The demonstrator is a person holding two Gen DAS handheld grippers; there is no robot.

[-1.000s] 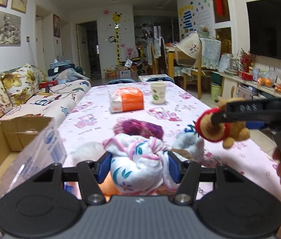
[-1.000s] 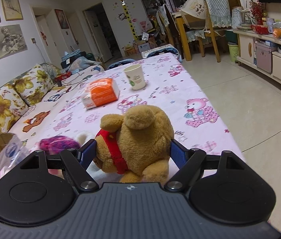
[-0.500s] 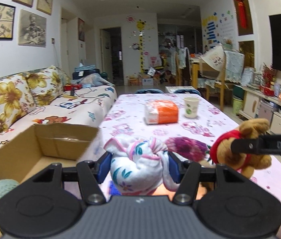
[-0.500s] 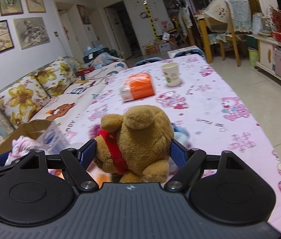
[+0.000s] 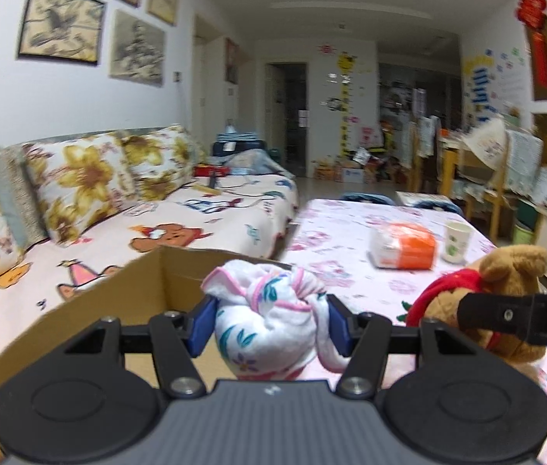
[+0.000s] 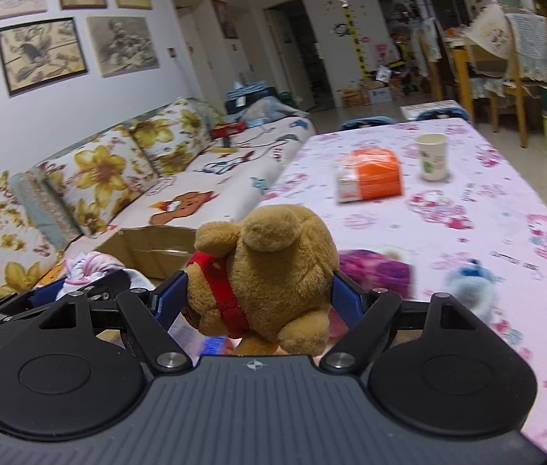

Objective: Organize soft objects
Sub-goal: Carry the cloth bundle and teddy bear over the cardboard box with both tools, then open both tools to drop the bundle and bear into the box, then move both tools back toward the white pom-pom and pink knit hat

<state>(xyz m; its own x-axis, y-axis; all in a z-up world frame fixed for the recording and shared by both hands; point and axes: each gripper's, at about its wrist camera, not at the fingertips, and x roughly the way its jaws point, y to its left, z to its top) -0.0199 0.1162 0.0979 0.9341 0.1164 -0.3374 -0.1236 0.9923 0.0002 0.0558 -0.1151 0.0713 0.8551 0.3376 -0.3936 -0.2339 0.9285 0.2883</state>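
Two soft things were in hand, one per gripper, and both were near the cardboard box, which served as the landmark. The left gripper had its jaws closed partway onto a knotted floral cloth bundle, the blue pads pressing its sides, and it hung at the box's right-hand wall, roughly over the rim. The right gripper was clamped the same way on a brown teddy bear with a red collar, held to the right of the box and over the table. The left was therefore the nearer; its bundle seemed to need only a short move leftward and down to go in. The bundle was roundish, with no clear long axis.

Only bare cardboard showed inside the box; its floor was mostly hidden behind the gripper body, so I could not tell what it held.

To the right of the box, a purple fluffy ball and a blue-white plush lay loose on the table. Farther beyond were an orange tissue pack and a paper cup.
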